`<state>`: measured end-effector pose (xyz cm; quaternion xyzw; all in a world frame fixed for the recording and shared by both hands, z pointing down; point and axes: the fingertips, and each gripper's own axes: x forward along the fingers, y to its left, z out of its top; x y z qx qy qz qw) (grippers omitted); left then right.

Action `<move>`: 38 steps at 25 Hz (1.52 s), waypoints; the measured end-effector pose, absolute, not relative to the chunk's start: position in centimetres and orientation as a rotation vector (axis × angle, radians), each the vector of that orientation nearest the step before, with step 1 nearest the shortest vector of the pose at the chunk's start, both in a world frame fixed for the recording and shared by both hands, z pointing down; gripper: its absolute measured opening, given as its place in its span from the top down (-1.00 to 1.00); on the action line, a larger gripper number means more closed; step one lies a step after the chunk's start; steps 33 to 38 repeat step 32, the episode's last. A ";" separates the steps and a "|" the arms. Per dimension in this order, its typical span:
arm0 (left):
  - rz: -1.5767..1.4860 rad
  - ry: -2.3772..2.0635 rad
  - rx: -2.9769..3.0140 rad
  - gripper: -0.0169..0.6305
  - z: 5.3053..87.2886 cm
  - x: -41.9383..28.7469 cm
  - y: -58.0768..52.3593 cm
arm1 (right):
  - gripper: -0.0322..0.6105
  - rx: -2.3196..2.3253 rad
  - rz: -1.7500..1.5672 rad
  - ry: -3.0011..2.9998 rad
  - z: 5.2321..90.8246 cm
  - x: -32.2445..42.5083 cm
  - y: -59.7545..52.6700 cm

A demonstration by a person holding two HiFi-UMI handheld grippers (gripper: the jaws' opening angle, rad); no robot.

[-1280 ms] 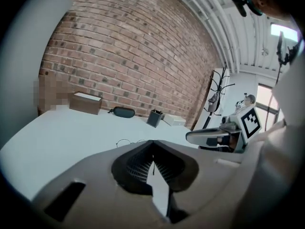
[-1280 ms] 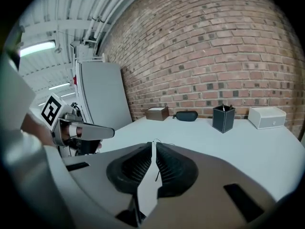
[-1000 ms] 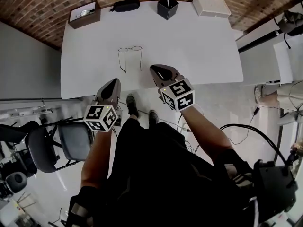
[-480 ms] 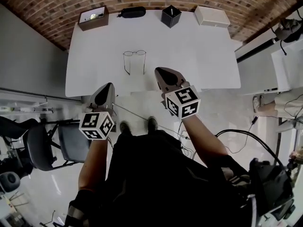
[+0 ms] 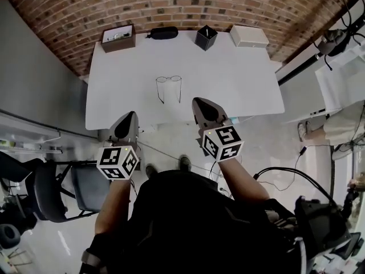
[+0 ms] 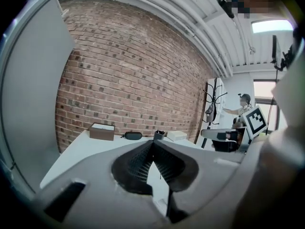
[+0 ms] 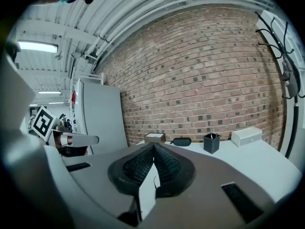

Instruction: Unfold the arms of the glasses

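Observation:
A pair of thin-wire glasses (image 5: 169, 87) lies on the white table (image 5: 239, 79) with both arms folded out toward me. Nothing touches it. My left gripper (image 5: 126, 119) hovers off the table's near edge, to the left and well short of the glasses, jaws shut and empty. My right gripper (image 5: 201, 107) sits at the near edge, to the right of the glasses, also shut with nothing between its pads. In the left gripper view the pads (image 6: 143, 163) meet at the tip; in the right gripper view the pads (image 7: 164, 166) touch too. The jaws hide the glasses in both gripper views.
Along the table's far edge stand a brown box (image 5: 118, 37), a black glasses case (image 5: 162, 33), a black pen cup (image 5: 205, 37) and a white box (image 5: 248, 36). A brick wall is behind. A dark chair (image 5: 48, 181) stands to my left on the floor.
Both grippers have drawn back from the glasses toward the near table edge and risen. The glasses stay put, arms out. The head view has shifted, showing more wall.

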<state>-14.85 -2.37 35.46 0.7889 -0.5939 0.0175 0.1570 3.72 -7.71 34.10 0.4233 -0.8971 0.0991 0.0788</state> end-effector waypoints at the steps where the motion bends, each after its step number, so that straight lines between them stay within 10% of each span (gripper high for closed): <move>1: 0.043 -1.697 2.267 0.91 35.3 -15.1 -2.2 | 0.87 1.274 0.282 -2.675 34.0 3.5 -7.4; 38: -0.039 -1.754 2.299 0.91 32.0 -17.8 -1.3 | 0.88 1.320 0.144 -2.663 30.8 1.1 -6.4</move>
